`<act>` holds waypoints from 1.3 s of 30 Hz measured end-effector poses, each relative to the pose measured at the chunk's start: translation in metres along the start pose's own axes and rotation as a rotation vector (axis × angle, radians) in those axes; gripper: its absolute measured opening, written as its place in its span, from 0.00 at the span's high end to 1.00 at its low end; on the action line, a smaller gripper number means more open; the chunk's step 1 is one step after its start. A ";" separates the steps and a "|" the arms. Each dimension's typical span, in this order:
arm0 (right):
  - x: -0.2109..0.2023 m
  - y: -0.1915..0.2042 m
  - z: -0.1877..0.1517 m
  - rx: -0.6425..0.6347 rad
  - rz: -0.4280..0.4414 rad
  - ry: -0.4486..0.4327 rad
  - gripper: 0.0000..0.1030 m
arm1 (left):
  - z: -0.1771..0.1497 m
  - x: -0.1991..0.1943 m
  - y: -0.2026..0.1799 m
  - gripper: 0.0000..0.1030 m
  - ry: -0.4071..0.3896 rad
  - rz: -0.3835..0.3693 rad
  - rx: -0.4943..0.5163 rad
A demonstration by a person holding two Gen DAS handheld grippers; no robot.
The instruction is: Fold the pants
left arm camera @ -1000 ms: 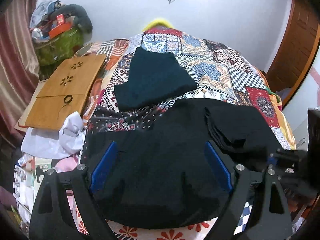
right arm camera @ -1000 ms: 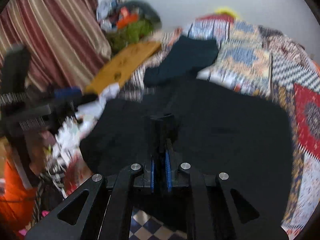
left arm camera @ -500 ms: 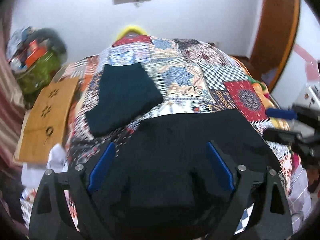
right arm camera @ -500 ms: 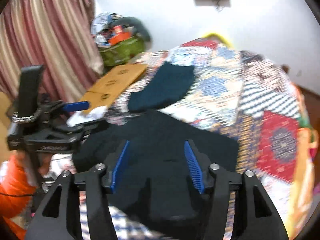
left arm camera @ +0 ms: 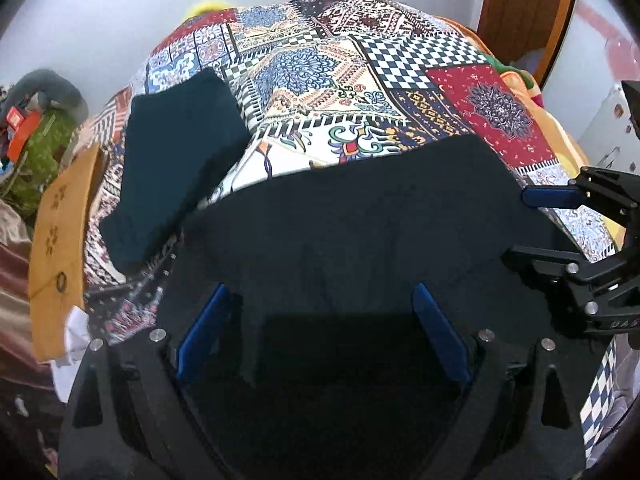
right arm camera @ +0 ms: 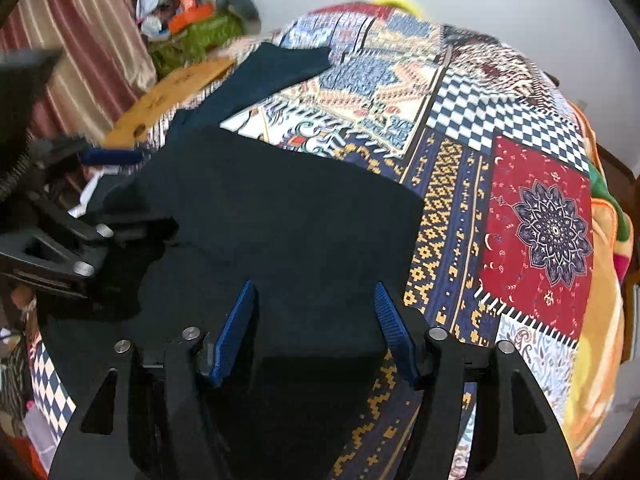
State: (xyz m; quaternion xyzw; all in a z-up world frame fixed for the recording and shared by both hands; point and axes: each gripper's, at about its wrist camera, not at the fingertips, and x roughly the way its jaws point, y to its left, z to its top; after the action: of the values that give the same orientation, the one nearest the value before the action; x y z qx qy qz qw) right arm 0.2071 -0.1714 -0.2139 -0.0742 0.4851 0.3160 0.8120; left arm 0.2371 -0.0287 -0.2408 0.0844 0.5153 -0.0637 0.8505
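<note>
The black pants [left arm camera: 360,216] lie folded flat across the near part of the patchwork bedspread [left arm camera: 328,64]. My left gripper [left arm camera: 320,300] hovers open over their near edge, with cloth below the blue pads and nothing pinched. The right wrist view shows the same pants [right arm camera: 280,216] with my right gripper [right arm camera: 314,300] above their right part. Its jaws are opening and grip nothing. Each gripper appears from the side in the other's view: the right gripper [left arm camera: 532,228] at the pants' right edge, the left gripper [right arm camera: 120,196] at their left edge.
A folded dark teal garment [left arm camera: 176,152] lies farther back on the bed, left of centre. A wooden board [left arm camera: 60,240], a white cloth [left arm camera: 76,328] and a pile of bags [left arm camera: 40,148] crowd the left side. A striped curtain [right arm camera: 80,40] hangs there; a wooden door [left arm camera: 528,12] stands at right.
The right gripper was shut on a fold of the black pants and has opened, leaving them flat. Both grippers have shifted rightwards over the bed; the left stayed open.
</note>
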 end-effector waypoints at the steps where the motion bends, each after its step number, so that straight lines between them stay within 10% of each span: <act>1: 0.000 -0.001 -0.001 0.002 0.004 0.001 0.39 | -0.003 -0.002 0.002 0.09 -0.006 -0.004 -0.011; 27: -0.086 0.053 -0.006 -0.012 0.008 -0.212 0.37 | -0.086 -0.122 0.066 0.09 -0.227 0.162 -0.276; 39: -0.044 0.124 0.013 -0.146 0.036 -0.162 0.36 | -0.184 -0.119 0.172 0.07 -0.103 0.011 -0.596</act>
State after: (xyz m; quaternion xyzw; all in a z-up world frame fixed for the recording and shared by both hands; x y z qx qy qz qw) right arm 0.1297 -0.0872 -0.1472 -0.0986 0.3947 0.3702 0.8351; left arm 0.0564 0.1808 -0.2057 -0.1693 0.4668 0.0907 0.8632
